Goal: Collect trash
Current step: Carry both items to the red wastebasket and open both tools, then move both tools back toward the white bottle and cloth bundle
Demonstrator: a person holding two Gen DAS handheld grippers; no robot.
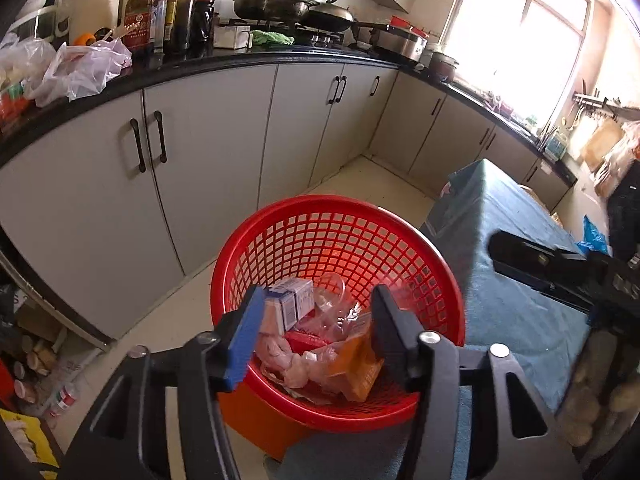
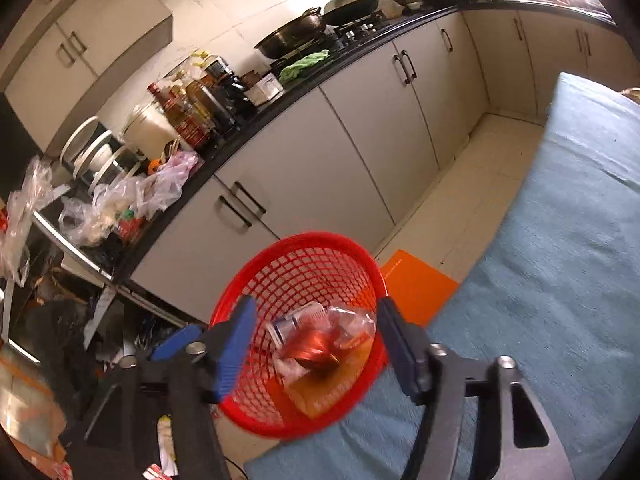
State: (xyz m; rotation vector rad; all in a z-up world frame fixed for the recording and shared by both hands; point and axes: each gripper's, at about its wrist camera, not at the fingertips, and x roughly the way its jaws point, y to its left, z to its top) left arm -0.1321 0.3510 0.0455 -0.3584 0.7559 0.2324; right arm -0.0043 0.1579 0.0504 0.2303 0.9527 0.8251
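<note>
both claws over the red basket [image 1: 336, 240] now, which sits on the orange stool [image 2: 416, 288] just beside the blue-clothed table [image 2: 560, 280]. left gripper [image 1: 316, 328] spread wide with nothing between the pads, right gripper [image 2: 316, 344] just as wide and empty. boxes, plastic wrap and a red can [image 2: 316, 350] already lie inside. the risk: a finger dipping low could hook the rim and tip the light basket off its stool, spilling everything
</note>
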